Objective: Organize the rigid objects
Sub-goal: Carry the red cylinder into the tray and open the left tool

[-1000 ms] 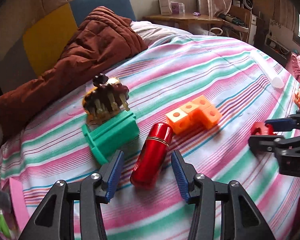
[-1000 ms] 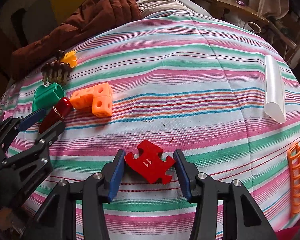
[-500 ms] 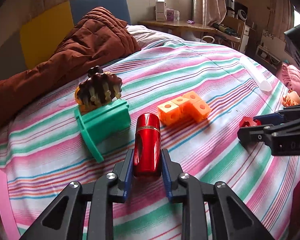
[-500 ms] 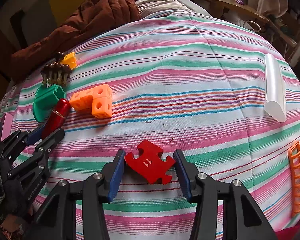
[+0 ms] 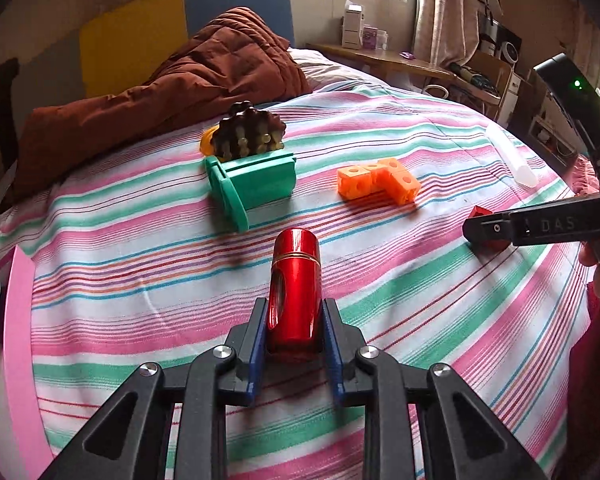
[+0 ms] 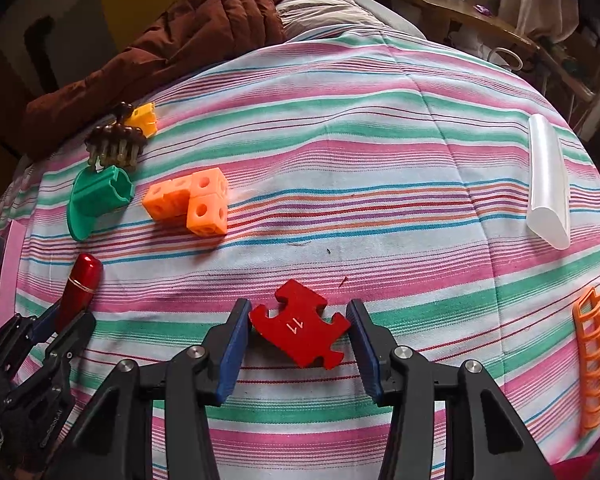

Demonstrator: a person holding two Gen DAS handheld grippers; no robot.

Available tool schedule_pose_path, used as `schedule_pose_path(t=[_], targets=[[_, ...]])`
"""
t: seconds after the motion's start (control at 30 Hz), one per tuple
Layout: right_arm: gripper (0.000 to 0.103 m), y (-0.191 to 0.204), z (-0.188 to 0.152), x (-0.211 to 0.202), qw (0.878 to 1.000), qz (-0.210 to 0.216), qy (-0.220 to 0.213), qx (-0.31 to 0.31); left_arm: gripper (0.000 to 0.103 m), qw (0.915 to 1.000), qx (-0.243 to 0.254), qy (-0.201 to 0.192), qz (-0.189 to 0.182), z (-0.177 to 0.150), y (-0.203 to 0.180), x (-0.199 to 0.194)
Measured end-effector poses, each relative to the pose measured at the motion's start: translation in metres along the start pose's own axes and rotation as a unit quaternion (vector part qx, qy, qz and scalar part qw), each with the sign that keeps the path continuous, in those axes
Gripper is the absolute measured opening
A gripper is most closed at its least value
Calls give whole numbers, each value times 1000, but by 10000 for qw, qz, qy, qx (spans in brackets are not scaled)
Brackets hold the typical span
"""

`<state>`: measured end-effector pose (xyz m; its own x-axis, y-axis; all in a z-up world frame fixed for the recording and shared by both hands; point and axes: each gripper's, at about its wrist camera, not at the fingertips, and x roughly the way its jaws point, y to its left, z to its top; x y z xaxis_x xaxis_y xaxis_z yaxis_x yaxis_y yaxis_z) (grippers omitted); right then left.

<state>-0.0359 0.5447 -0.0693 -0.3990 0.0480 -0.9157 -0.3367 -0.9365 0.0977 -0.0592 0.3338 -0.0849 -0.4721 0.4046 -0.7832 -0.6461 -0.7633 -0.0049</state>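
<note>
My left gripper (image 5: 294, 322) is shut on a shiny red cylinder (image 5: 295, 284) and holds it just above the striped bedspread; the cylinder also shows in the right wrist view (image 6: 80, 282). My right gripper (image 6: 296, 330) is open around a flat red puzzle piece marked 11 (image 6: 300, 326), which lies on the bed between the blue pads; whether they touch it I cannot tell. Ahead lie joined orange cubes (image 5: 378, 180), a green holder (image 5: 252, 188) and a brown studded toy (image 5: 250, 132).
A clear plastic tube (image 6: 548, 182) lies at the far right and an orange rack (image 6: 594, 358) at the right edge. A brown quilt (image 5: 172, 88) is heaped at the bed's head. A pink strip (image 5: 18, 332) runs along the left edge.
My left gripper has closed on the red cylinder and lifted and drawn it back from the green holder. My right gripper and the puzzle piece have stayed in place.
</note>
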Motion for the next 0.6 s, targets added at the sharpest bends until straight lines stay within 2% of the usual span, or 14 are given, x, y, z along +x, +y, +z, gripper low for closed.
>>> schedule_pose_path(t=[0.1,0.17,0.23,0.3,0.6], targets=[[49,-1,-1,0,10000,8,2,8,31,9995,77,58,294,7,-6,4],[49,-2,0,0,10000,24,1,22,31,9994,37,98,342,13,-7,10],[49,-2,0,0,10000,28,-6,19,31,9996,-26,65,273,12,-4,12],[49,-1,0,0,10000,25,-21,14,26,9998,-69,13,193,9,-2,9],[49,-2,1,-4,9999,48,-132,36,25,9996,-276,-40,88,-17,6,-16]])
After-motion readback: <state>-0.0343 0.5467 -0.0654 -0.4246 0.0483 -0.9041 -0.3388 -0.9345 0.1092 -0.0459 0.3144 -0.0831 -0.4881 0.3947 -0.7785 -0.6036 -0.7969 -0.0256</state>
